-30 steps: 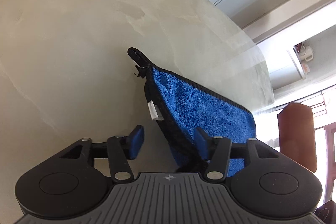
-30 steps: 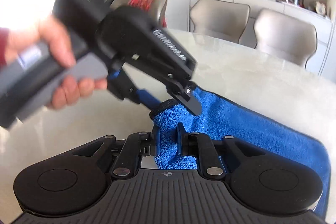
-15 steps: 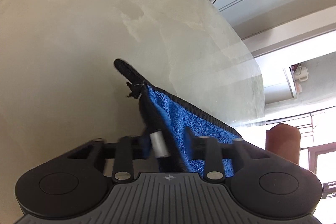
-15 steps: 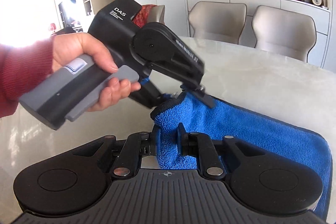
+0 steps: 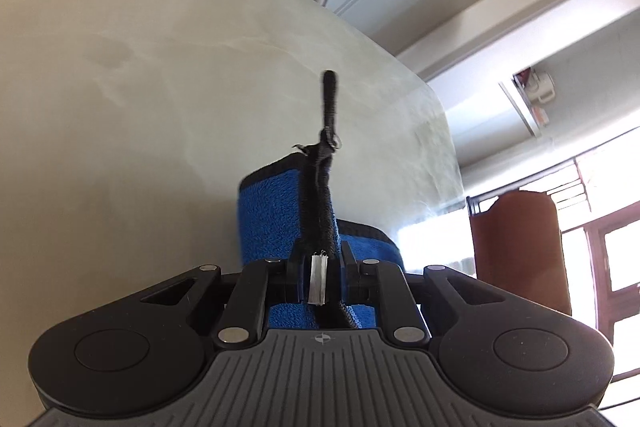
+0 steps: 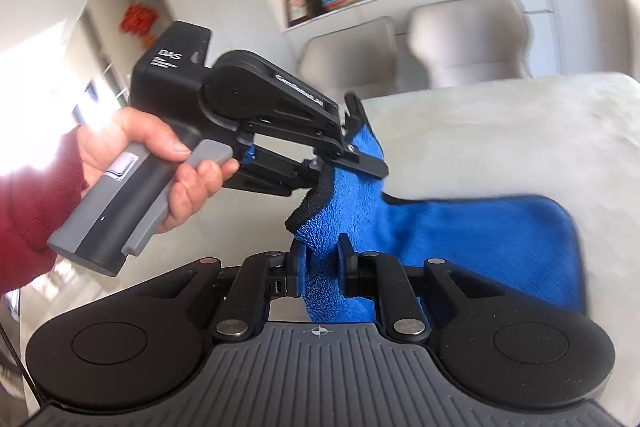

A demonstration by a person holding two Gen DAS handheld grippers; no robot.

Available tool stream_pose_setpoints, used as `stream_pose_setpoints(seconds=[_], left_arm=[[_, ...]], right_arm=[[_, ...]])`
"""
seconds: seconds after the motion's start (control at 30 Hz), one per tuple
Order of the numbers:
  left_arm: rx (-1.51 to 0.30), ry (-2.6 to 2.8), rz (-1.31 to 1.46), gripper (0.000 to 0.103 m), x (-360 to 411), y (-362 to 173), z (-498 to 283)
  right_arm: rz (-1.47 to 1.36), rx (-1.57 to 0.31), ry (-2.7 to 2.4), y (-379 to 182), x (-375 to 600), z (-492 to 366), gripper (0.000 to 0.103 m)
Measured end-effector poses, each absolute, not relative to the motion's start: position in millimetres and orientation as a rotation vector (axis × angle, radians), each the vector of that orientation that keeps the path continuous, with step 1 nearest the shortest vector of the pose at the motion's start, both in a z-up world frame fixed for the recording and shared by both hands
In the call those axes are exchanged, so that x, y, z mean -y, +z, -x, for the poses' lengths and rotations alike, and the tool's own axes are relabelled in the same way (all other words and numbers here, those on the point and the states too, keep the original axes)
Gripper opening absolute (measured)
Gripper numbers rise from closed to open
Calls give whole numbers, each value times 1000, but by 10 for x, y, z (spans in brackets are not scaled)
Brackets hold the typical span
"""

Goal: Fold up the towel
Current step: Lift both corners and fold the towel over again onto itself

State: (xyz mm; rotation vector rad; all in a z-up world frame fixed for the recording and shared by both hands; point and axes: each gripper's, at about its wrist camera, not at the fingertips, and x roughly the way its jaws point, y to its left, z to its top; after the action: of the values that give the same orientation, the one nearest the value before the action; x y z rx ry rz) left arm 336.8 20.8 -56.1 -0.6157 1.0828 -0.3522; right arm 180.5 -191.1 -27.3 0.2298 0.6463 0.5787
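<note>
Lifted now off the bench [image 6: 500, 147], blue towel [image 6: 440, 227] hangs between left tool [image 5: 319, 277] and right tool [image 6: 319, 269], each clamped on a corner.

Handheld gripper units: appearance

Left gripper [image 6: 352, 143]: black housing, white lettering, grey handle, blue trigger; bare hand [image 6: 168, 163], red sleeve [image 6: 28, 203]. Right gripper [image 6: 322, 267]: black linkages, silver pivot screws, ribbed grey base.
</note>
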Motion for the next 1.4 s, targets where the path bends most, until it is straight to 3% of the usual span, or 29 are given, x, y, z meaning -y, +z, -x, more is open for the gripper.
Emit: stream_pose_setpoints(seconds=[0.37,0.47,0.5,0.73,0.8,0.93,1.0,1.2,1.33,1.4], left_arm=[[-1163,-383,463,14,678,-842,-3480],[-1168,-383,433,14,779,-873,-3499],[-1168,-383,425,14,811,-875,-3521],[-1172,-395,380,24,859,-821,-3502],[-1167,-415,354,33,892,-784,-3470],[-1152,-449,348,41,881,-719,-3382],[-1121,-465,368,49,815,-671,-3301],[-1059,-471,378,54,511,-574,-3057],[-1057,-504,384,61,405,-618,-2907],[-1070,-521,373,61,389,-656,-2833]], right_arm=[[-335,-716,426,-557,2454,-1815,18],[-372,-740,408,-617,2535,-1819,42],[-382,-745,401,-630,2557,-1816,45],[-228,-718,379,-594,2370,-1819,47],[-192,-709,365,-600,2330,-1823,46],[-249,-722,330,-678,2436,-1819,32],[-302,-730,326,-708,2542,-1830,25],[-473,-725,341,-746,2810,-1827,23],[-570,-756,418,-775,2865,-1892,24],[-589,-775,444,-826,2898,-1991,44]])
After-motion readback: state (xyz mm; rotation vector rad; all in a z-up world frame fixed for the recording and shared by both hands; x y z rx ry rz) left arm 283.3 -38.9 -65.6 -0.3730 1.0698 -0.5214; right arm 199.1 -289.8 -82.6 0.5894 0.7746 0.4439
